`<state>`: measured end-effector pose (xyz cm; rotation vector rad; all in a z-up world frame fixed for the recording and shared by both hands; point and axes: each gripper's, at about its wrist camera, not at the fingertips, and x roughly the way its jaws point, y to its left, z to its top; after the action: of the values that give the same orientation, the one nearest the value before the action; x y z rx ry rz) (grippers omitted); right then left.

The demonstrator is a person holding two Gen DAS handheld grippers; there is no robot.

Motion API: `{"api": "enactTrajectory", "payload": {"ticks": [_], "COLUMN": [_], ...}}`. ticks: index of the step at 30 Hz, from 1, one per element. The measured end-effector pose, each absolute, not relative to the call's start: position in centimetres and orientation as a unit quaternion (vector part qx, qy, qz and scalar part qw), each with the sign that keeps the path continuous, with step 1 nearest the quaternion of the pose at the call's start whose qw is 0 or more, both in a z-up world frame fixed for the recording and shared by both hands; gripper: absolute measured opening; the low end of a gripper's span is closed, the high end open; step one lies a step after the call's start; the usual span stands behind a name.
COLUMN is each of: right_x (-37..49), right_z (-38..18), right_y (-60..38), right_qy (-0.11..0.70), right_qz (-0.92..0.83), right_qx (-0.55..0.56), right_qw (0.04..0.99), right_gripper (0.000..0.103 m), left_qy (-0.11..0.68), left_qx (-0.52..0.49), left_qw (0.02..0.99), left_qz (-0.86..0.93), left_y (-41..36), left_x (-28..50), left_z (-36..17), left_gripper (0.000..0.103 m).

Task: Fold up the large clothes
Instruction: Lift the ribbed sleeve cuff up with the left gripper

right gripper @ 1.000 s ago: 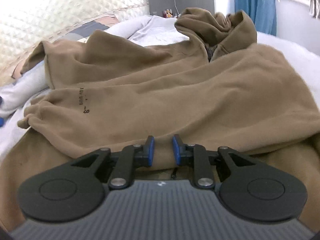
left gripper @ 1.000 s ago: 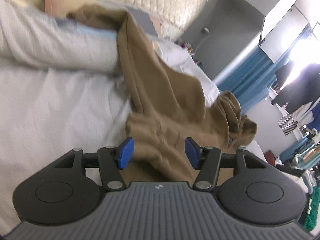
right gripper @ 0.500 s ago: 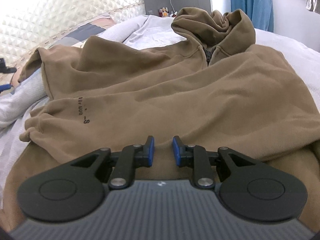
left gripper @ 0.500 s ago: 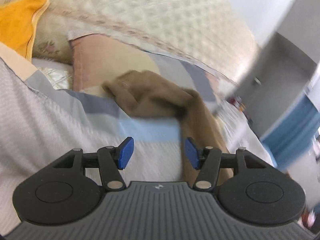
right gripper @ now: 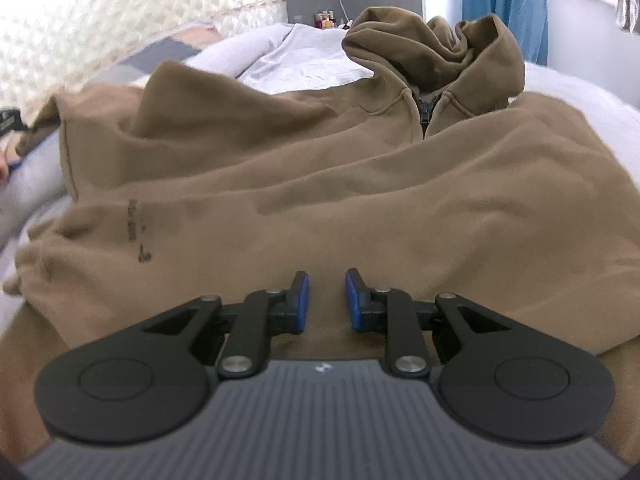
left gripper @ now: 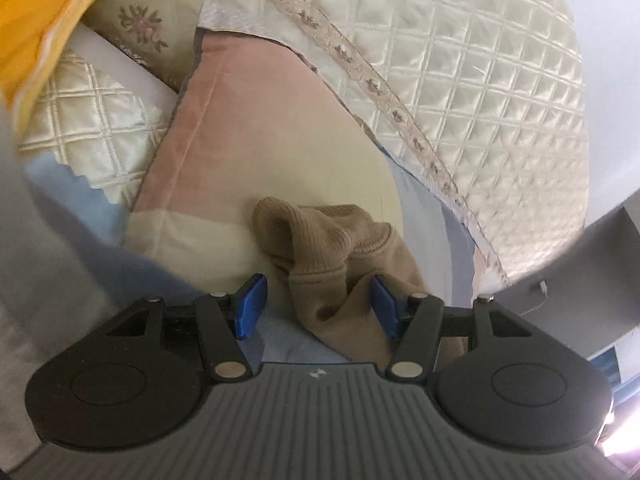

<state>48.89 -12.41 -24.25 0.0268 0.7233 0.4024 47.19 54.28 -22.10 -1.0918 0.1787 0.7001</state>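
The big brown hoodie [right gripper: 320, 184] (soft, wrinkly) lies spread out, hood far away. The left gripper [left gripper: 316, 306] gapes wide around its ribbed cuff [left gripper: 320, 236]. The right gripper [right gripper: 323, 300] is narrow, holding nothing.

Small dark print stands on the brown hoodie [right gripper: 360, 200], near its left side; it is too blurred to read. No other text shows.

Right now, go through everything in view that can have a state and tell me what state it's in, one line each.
Brown hoodie: spread on the bed, partly folded, rumpled.
Hood: bunched up at the far end.
Zipper: closed at the collar.
Sleeve cuff: crumpled, lying on the pillow, between the left tool's pads.
Left tool: open, not clamping.
Right tool: narrow gap, empty, over the hoodie.
Pillow: lying flat.
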Motion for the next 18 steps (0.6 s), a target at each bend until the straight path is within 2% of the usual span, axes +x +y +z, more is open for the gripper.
{"api": "enactTrajectory", "payload": {"ticks": [2,4,8,13,18], "right_x": [49.3,49.7,49.7,49.6,49.5], "right_z": [-24.3,-24.3,-24.3,-24.1,-23.7], "right_y": [-12.4,-12.4,-12.2,-12.8,-13.9], "right_qy": [0.355,0.357,0.358,0.356,0.355], "right_qz": [0.195,0.195,0.194,0.196,0.188], "right_qx": [0.024,0.029,0.029,0.043,0.064], "right_qw": [0.914,0.913,0.913,0.913,0.914], "right_gripper": [0.024,0.024,0.024,0.024,0.024], "left_qy": [0.091,0.1,0.135,0.117,0.086], "left_qx": [-0.497,-0.477,-0.4,-0.318,-0.234], "left_qw": [0.798,0.808,0.838,0.872,0.922], "left_qz": [0.329,0.331,0.345,0.353,0.295], "left_y": [54.9,55.5,55.6,54.2,49.1], "left_x": [48.3,49.3,51.1,51.7,51.5], "left_z": [-21.6,-20.5,-16.9,-10.0,-2.8], "left_gripper": [0.06,0.045,0.028,0.024,0.022]}}
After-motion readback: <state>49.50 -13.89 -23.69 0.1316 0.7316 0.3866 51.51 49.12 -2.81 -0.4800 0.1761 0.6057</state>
